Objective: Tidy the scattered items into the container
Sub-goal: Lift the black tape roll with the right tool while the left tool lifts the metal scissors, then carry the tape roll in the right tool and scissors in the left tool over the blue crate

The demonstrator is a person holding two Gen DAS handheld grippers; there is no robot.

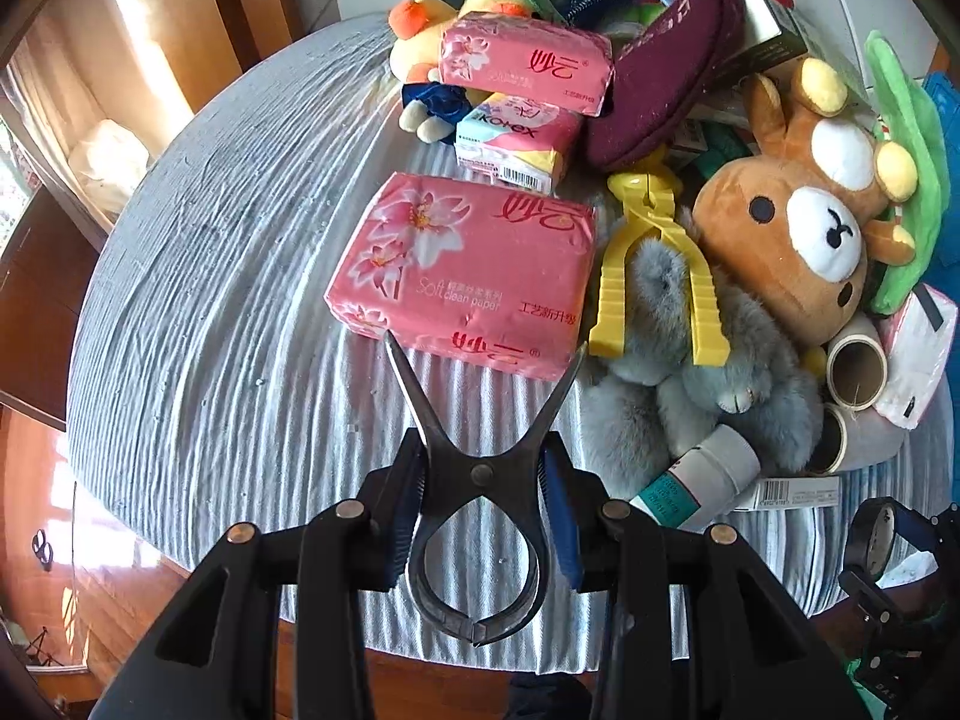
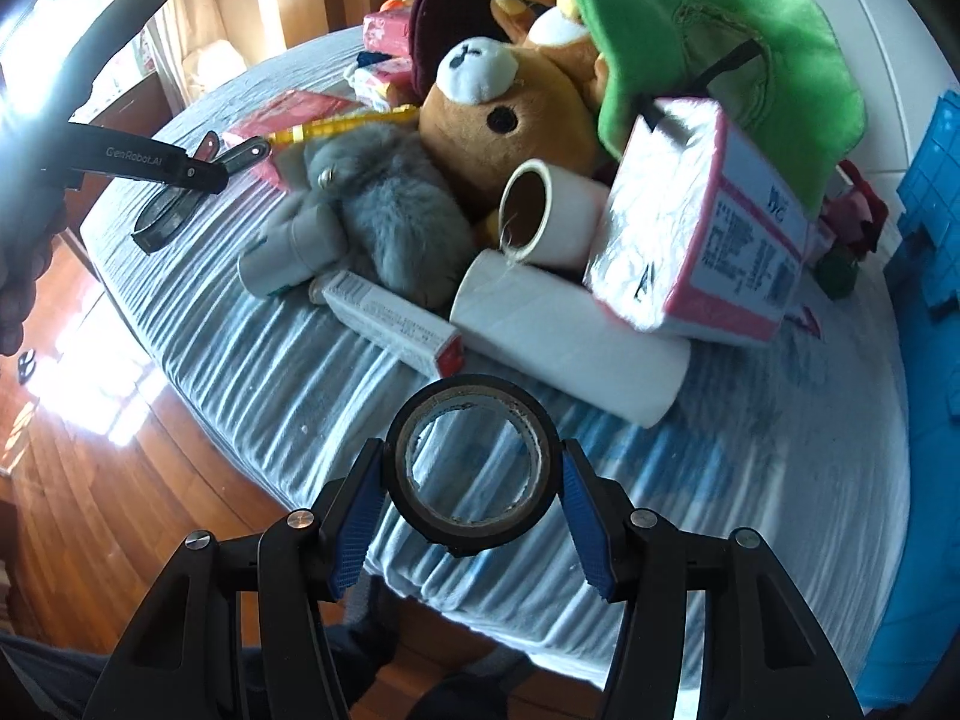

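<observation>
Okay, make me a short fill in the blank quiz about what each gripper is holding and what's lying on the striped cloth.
1. The left gripper is shut on a black plastic ____.
2. The right gripper grips a black roll of ____.
3. The yellow plastic clip lies on top of the ____ furry plush toy.
4. The brown plush bear wears a ____ hat.

Missing words: clip; tape; grey; green
</observation>
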